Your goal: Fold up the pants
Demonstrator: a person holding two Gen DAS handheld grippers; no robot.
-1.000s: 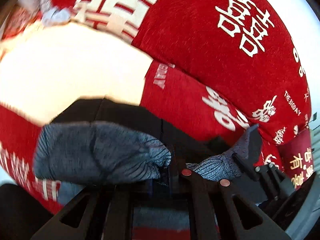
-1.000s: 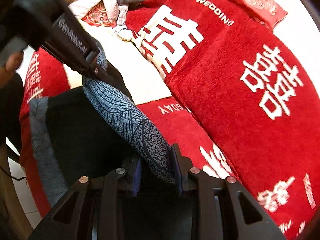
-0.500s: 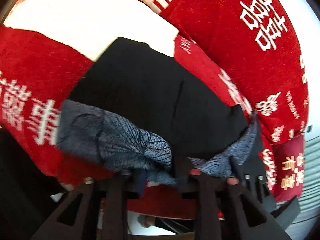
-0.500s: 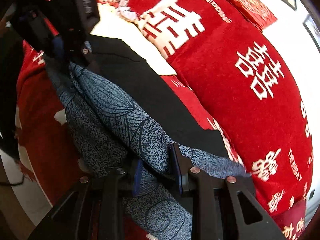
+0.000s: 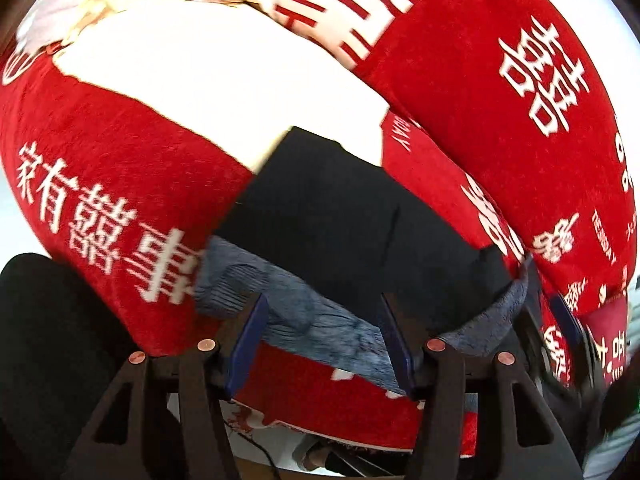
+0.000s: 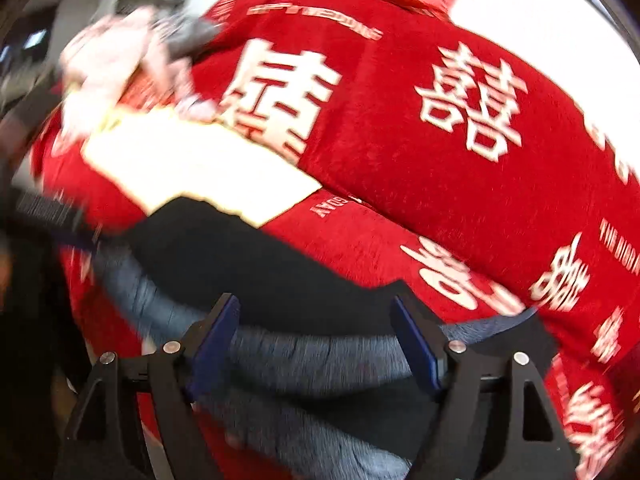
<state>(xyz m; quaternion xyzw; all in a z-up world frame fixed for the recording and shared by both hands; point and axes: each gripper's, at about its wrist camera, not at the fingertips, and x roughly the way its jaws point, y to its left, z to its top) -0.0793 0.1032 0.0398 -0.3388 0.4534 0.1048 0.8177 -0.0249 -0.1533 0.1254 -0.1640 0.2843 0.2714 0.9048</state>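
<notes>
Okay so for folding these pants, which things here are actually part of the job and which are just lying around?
Part of the job:
- pants, dark with a blue-grey patterned edge
- left gripper, jaws just opened
- right gripper, jaws just opened

Just lying about:
- red bedspread underneath
- crumpled clothes at the far end

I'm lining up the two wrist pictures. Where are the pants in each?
Left wrist: the pants lie at lower centre, the black part above, the grey patterned band low between the open fingers.
Right wrist: the pants run across the lower left and centre, the grey band crossing between the open fingers.
Shared landmark: the white patch of the red blanket, just above the black cloth.
</notes>
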